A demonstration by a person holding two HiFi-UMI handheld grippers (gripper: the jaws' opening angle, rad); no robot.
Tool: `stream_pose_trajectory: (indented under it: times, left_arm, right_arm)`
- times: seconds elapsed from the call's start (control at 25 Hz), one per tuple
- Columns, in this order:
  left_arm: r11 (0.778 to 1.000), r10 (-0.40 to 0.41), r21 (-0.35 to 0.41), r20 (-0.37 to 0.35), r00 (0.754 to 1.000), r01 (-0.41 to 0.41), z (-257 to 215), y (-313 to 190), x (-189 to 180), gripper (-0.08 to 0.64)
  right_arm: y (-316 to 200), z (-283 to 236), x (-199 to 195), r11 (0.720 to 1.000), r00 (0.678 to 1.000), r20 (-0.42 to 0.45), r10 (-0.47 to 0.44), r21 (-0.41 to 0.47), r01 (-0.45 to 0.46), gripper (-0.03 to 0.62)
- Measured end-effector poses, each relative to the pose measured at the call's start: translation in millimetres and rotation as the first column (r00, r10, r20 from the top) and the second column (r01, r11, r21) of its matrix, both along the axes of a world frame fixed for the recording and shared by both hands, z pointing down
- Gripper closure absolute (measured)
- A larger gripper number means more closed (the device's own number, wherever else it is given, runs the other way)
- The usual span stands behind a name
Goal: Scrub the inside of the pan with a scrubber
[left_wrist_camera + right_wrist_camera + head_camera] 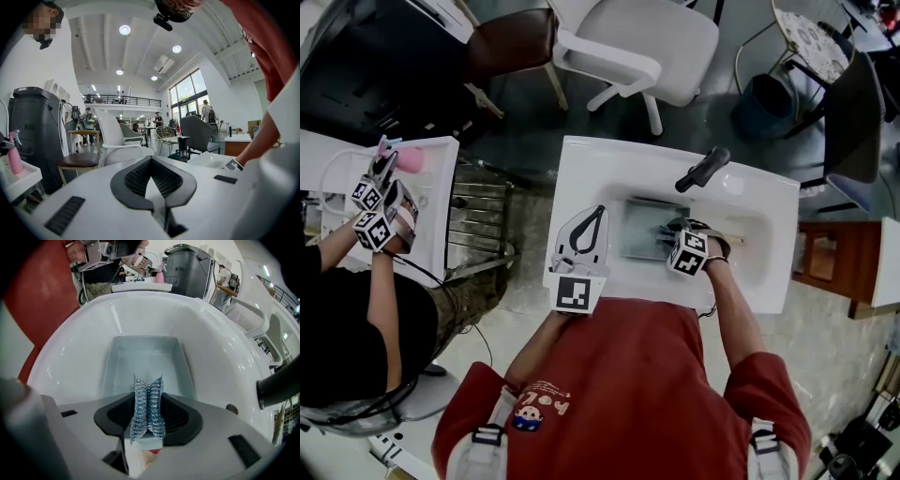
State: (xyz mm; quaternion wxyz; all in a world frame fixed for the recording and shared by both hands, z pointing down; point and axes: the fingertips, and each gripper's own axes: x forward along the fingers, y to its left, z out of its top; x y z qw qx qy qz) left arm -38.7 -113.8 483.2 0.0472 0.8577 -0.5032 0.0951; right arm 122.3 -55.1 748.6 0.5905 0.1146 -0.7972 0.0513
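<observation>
The right tool [148, 397] pinches a steel scrubber [147, 416] above the rectangular pan [140, 357] in the middle of the sink [84, 329]. The left tool [599, 211], jaws together and empty, is at the sink's left edge.

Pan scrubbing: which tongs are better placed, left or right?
Right. The right tongs are shut on the scrubber directly over the pan; the left tongs are shut, empty, beside the basin.
</observation>
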Motion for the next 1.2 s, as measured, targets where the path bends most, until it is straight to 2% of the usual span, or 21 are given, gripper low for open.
stream_pose_trajectory:
  times: [0.32,0.56,0.96,1.2]
  left_arm:
    - [1.000,-0.008,-0.003,-0.001,1.000,0.008,-0.6,-1.9,-2.2,0.552]
    - [1.000,-0.007,0.003,-0.002,1.000,0.007,-1.9,-2.5,-1.0,0.552]
    - [1.000,-0.011,0.009,-0.001,1.000,0.011,-2.7,-3.5,-2.9,0.552]
    - [1.000,-0.012,0.015,0.007,1.000,0.012,-7.5,-4.1,-4.7,0.552]
  right_arm:
    - [-31.5,0.9,2.9,0.989,0.999,-0.005,0.038,0.141,-0.037,0.413]
    - [-50.9,5.5,6.3,0.970,0.998,-0.023,0.061,0.235,-0.054,0.414]
    - [-52.1,6.6,6.6,0.968,0.997,-0.034,0.076,0.241,-0.065,0.416]
    - [-49.7,-2.6,7.5,0.959,0.989,-0.003,0.148,0.244,-0.143,0.417]
